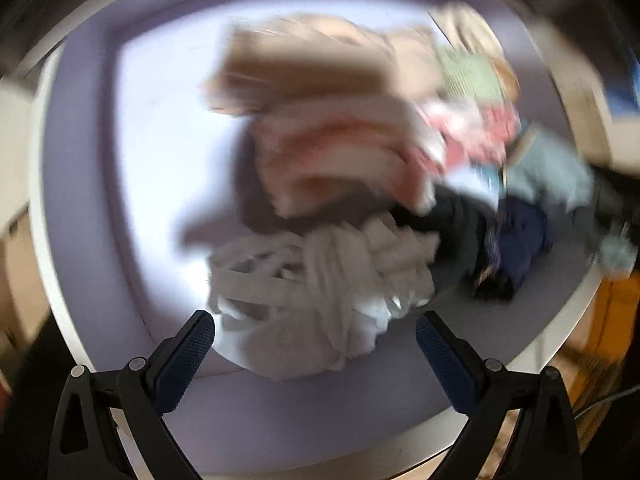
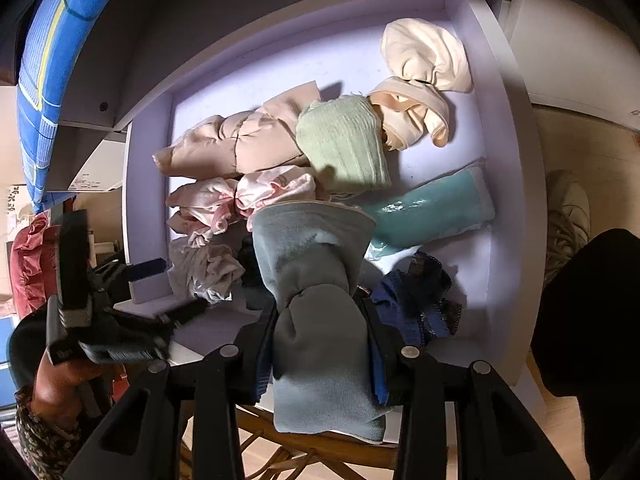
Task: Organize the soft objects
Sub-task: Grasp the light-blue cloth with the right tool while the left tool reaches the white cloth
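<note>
My right gripper is clamped on a grey-blue fleece cloth, jaws pinched nearly together on its bunched middle, lifted over the near edge of the lilac drawer; my left gripper hangs with jaws spread wide and nothing between them, above a crumpled grey-white garment at six o'clock in its blurred view. From the right wrist view, a green ribbed cloth lies at twelve o'clock from the fleece; a beige padded piece at eleven; pink bundles at ten; a teal towel at two; a navy lace-edged item at three; cream garments far at one.
</note>
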Available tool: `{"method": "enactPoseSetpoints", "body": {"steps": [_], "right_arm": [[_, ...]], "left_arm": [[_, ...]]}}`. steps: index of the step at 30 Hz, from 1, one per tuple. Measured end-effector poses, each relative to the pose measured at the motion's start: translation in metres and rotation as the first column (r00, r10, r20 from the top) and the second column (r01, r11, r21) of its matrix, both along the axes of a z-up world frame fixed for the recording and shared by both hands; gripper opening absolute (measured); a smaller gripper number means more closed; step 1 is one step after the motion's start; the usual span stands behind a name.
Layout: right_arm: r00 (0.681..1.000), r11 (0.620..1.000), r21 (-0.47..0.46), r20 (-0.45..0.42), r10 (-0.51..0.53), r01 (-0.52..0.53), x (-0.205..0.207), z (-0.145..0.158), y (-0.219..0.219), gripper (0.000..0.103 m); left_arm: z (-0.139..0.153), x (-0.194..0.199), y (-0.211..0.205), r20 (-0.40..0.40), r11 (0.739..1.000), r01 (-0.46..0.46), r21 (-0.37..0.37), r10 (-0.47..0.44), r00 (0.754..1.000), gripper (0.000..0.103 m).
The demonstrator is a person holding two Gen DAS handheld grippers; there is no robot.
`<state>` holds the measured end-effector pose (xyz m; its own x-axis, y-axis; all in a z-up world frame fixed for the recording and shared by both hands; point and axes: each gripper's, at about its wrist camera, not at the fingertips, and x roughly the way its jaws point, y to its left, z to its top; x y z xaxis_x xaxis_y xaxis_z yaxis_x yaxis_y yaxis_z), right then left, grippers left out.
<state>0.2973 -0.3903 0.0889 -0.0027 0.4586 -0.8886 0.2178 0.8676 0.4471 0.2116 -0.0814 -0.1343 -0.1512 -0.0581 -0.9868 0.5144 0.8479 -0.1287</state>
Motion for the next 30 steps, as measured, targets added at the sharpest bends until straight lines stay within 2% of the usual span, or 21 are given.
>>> {"method": "enactPoseSetpoints", "body": {"steps": [2,5,7,10,13,17,20,24,30], "right_arm": [[1.0,1.0,0.006,-0.001,-0.003,0.003,0.007,-0.013,0.01,0.038],[1.0,1.0,0.011,0.003,-0.015,0.015,0.007,-0.01,0.007,0.038],[1.0,1.0,0.012,0.006,-0.024,0.024,0.006,-0.008,0.004,0.038],[0.999,0.999,0.016,0.013,-0.037,0.037,0.005,-0.003,0.001,0.038],[0.998,0.998,0.033,0.036,-0.052,0.051,0.004,0.006,-0.005,0.036],[0.994,0.994,0.082,0.074,-0.079,0.073,0.0,0.017,-0.005,0.036],[0.992,0.991,0.105,0.093,-0.09,0.08,-0.004,0.027,-0.005,0.035],[0.986,0.98,0.165,0.101,-0.129,0.112,-0.012,0.045,-0.014,0.036],[0.977,0.969,0.215,0.148,-0.154,0.121,-0.021,0.086,-0.022,0.035]], "left_arm": [[-0.005,-0.006,-0.014,0.012,0.994,0.099,0.045,-0.099,0.995,0.102],[-0.011,0.0,-0.016,0.019,0.995,0.076,0.061,-0.077,0.997,0.102],[-0.018,0.009,-0.008,0.009,0.997,0.019,0.075,-0.02,1.0,0.101],[-0.025,0.019,0.001,-0.018,0.995,-0.085,0.05,0.086,0.996,0.094],[-0.023,0.028,0.003,-0.013,0.989,-0.149,0.018,0.149,0.989,0.085],[-0.032,0.033,0.006,-0.081,0.976,-0.218,-0.008,0.217,0.973,0.082],[-0.037,0.042,0.006,-0.082,0.978,-0.21,-0.001,0.209,0.974,0.082],[-0.033,0.026,-0.004,-0.07,0.982,-0.185,0.019,0.186,0.98,0.083],[-0.036,0.022,-0.024,-0.071,0.984,-0.175,0.026,0.176,0.982,0.083]]}}
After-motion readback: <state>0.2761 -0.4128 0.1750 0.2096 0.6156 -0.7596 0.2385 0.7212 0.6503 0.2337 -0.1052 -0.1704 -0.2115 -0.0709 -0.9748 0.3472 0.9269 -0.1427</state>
